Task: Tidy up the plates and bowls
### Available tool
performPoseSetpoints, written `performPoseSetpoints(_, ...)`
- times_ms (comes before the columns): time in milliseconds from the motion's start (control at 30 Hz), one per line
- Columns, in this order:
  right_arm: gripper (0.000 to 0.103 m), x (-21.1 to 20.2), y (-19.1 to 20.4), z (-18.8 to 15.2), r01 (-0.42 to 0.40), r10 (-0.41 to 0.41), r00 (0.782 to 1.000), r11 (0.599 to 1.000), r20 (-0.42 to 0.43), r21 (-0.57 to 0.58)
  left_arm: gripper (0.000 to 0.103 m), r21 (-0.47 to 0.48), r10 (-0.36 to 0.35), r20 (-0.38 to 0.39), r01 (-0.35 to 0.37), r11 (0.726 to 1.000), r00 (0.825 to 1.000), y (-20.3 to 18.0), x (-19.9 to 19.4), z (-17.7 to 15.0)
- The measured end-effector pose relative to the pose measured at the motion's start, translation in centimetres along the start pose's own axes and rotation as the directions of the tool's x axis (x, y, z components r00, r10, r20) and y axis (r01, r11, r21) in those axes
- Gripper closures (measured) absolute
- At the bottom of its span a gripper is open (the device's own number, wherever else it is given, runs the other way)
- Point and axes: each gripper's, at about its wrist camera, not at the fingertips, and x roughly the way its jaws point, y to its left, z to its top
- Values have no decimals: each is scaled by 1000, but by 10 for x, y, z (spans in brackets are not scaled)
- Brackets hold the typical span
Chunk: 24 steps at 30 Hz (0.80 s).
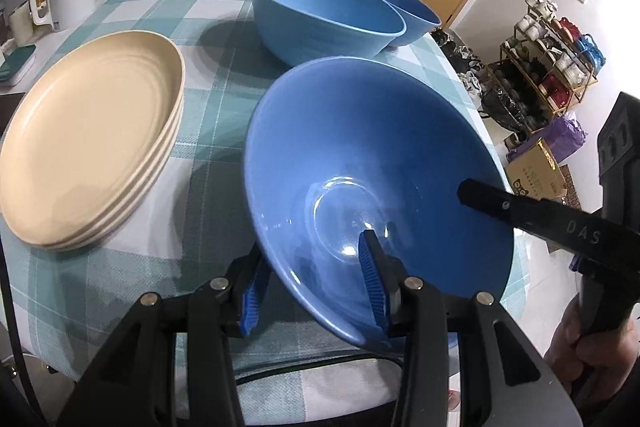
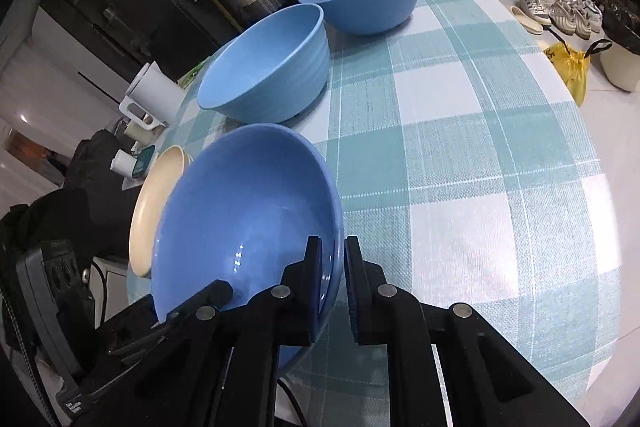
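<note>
Bowls number three, all blue. We hold the nearest bowl point(image 1: 376, 195) tilted above the near edge of the tabletop point(image 2: 460, 131), gripped from both sides so that neither grip has to bear it alone. The left gripper point(image 1: 312, 287) straddles the near rim: one finger sits inside the bowl and the other outside, but a gap shows at the outer finger, so we cannot tell whether the fingers pinch the wall. The right gripper point(image 2: 334, 281) has its fingers closed to a narrow gap across the opposite rim, pinching the wall.

The two remaining bowls, the middle bowl point(image 1: 320, 15) and the far bowl point(image 1: 404, 7), stand upright on the tabletop, just beside each other. We judge the tilt to be preparation for nesting the held bowl into the middle bowl.

Plates form one cream stack point(image 1: 92, 139) left of the held bowl; rim lines suggest three or four, and the exact count is unclear.
</note>
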Motion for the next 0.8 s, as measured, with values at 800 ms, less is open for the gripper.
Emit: performPoseSetpoints(800,90,-50,21,-3,75,-62,977,996,204,-57,38,-6,89,85,-88,996,992,20,-18,0)
